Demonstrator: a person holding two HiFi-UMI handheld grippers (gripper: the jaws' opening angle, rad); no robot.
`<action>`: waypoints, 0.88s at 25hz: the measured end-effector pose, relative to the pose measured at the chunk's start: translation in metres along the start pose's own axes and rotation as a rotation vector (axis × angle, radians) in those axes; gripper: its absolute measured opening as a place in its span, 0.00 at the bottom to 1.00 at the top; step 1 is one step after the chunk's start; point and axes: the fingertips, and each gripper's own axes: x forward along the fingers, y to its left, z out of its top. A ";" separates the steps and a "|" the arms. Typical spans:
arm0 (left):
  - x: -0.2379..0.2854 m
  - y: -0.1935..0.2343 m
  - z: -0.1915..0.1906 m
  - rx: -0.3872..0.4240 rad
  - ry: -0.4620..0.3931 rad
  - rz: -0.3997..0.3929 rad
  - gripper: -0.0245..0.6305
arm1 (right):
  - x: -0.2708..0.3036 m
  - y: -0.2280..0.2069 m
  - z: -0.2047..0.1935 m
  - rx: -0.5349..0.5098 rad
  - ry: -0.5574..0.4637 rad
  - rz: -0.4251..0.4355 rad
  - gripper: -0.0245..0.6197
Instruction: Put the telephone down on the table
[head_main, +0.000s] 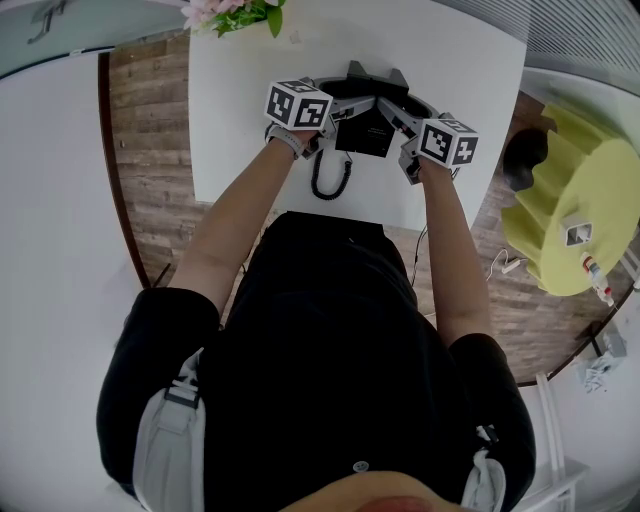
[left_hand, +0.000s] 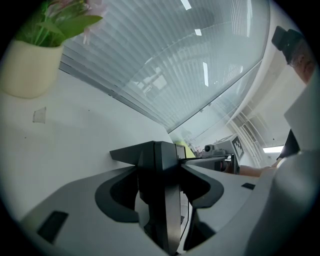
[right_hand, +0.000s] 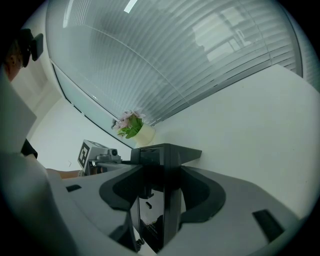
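Black telephone (head_main: 365, 135) spans crosswise; left gripper (head_main: 338, 116) and right gripper (head_main: 398, 122) jaws clamp its ends.

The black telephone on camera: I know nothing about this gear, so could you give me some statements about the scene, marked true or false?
1. The left tool and the right tool both clamp the black plastic telephone. True.
2. Its black coiled cord trails toward the person. True.
3. The cream pot of pink flowers stands between the tools. False: it stands at the far edge of the table, beyond the telephone.
4. The rectangular table is dark wood. False: the table is white; the brown plank floor is wood.
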 end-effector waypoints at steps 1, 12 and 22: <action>0.000 0.000 0.000 0.003 -0.005 0.000 0.43 | 0.000 0.000 0.000 0.002 -0.003 0.004 0.42; -0.021 0.003 0.007 0.033 -0.093 0.087 0.43 | -0.019 0.005 0.007 -0.068 -0.059 -0.040 0.42; -0.076 -0.062 0.037 0.364 -0.256 0.211 0.43 | -0.068 0.058 0.032 -0.321 -0.243 -0.076 0.42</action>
